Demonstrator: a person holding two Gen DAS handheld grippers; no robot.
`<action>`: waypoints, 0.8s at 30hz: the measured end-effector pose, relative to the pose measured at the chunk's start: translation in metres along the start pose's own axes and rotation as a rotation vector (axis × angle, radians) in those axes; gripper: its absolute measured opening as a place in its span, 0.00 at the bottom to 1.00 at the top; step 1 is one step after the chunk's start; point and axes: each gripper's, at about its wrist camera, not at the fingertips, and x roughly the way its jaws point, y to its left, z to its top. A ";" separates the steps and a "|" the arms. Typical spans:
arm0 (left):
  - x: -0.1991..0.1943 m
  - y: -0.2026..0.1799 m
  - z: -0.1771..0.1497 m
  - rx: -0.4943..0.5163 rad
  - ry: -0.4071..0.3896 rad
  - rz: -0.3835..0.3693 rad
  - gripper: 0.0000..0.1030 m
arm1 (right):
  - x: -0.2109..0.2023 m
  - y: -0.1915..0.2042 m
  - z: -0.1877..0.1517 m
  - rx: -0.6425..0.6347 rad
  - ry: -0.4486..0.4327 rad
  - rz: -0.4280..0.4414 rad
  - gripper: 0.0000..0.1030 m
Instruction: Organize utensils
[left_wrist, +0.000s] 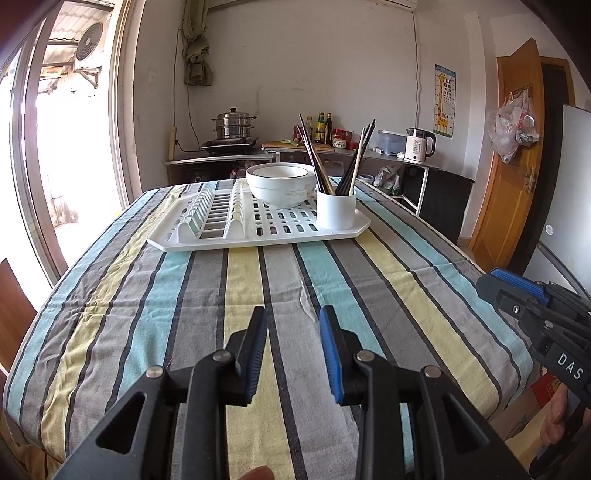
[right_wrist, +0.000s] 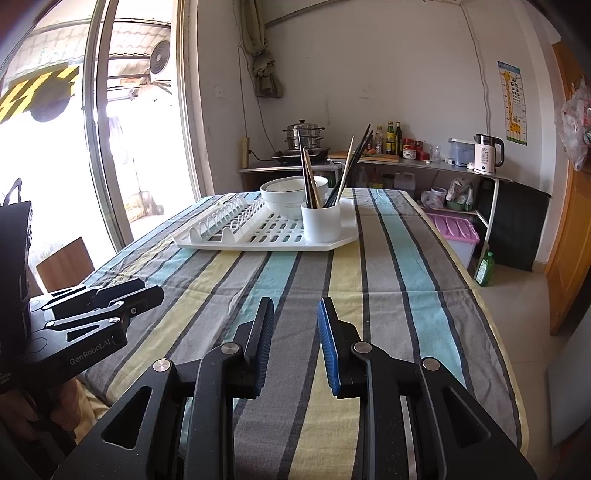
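- The chopsticks (left_wrist: 317, 162) are found standing bunched in a white utensil cup (left_wrist: 336, 208), splayed to both sides, dark ones mixed with a couple of pale ones.
- That cup is parked on the near right corner of a white dish drainer tray (left_wrist: 184, 240), with white bowls (left_wrist: 280, 182) stacked just behind it and the slotted plate rack (left_wrist: 210, 214) left bare.
- The tray is set toward the far end of the worktop (left_wrist: 258, 295), which is covered by a striped cloth; no loose utensils can be spotted anywhere on the cloth.
- So, as a guess, the job looks pretty much done, or else not yet begun: everything utensil-like is already in the cup, and nothing obvious is left to sort unless the chopsticks are meant to be grouped by colour.
- The left gripper (left_wrist: 293, 349) is held low over the near edge, fingers parted with nothing between them.
- Same story for the right gripper (right_wrist: 295, 341): fingers spread apart, nothing gripped, well apart from the tray.
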 end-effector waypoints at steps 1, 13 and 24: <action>0.000 -0.001 0.000 0.002 0.000 0.001 0.30 | 0.000 0.000 0.000 -0.001 0.000 0.000 0.25; 0.000 -0.002 0.000 0.004 0.001 -0.003 0.30 | 0.001 0.002 0.000 -0.004 0.009 0.007 0.25; 0.001 -0.003 0.000 0.008 0.006 -0.008 0.30 | 0.003 0.003 -0.001 -0.005 0.012 0.013 0.25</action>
